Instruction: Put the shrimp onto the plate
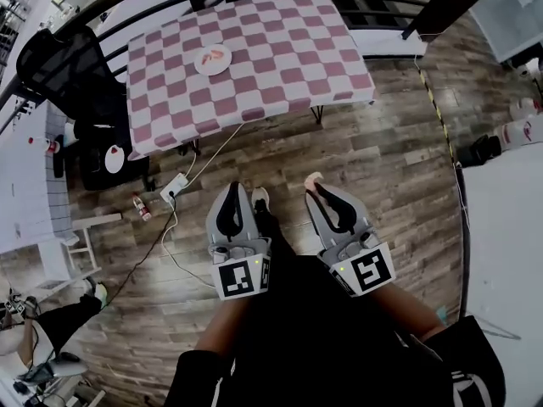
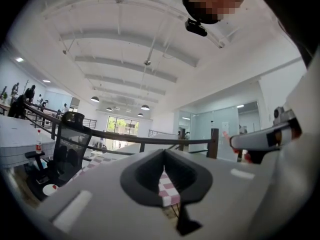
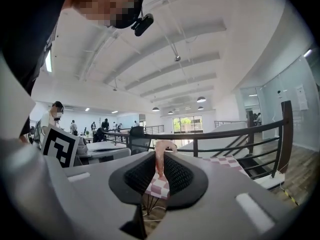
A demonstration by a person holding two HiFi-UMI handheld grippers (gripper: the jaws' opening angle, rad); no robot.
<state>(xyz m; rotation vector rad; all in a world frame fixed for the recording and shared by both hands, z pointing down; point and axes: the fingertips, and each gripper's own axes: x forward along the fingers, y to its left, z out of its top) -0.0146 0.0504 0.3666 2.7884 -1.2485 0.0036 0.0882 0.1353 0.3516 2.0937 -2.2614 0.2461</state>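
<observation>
Right gripper view: right tongs (image 3: 160, 170) clamp the shrimp (image 3: 162, 147).

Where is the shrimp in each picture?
Head view: the shrimp sits at the tip of the right gripper, near the middle.
Left gripper view: a small pink bit at the right is probably it.
Right gripper view: in the centre, pinched between the jaws.
Shared landmark: the checked table.

I have the shrimp (image 3: 161, 159) between my right gripper's (image 1: 317, 190) jaws, sticking out past their tips. The tabletop (image 1: 280, 66) stands well ahead of both jaws. The plate (image 1: 213, 60) sits on it, ahead-left of the left gripper (image 1: 238, 190).
</observation>
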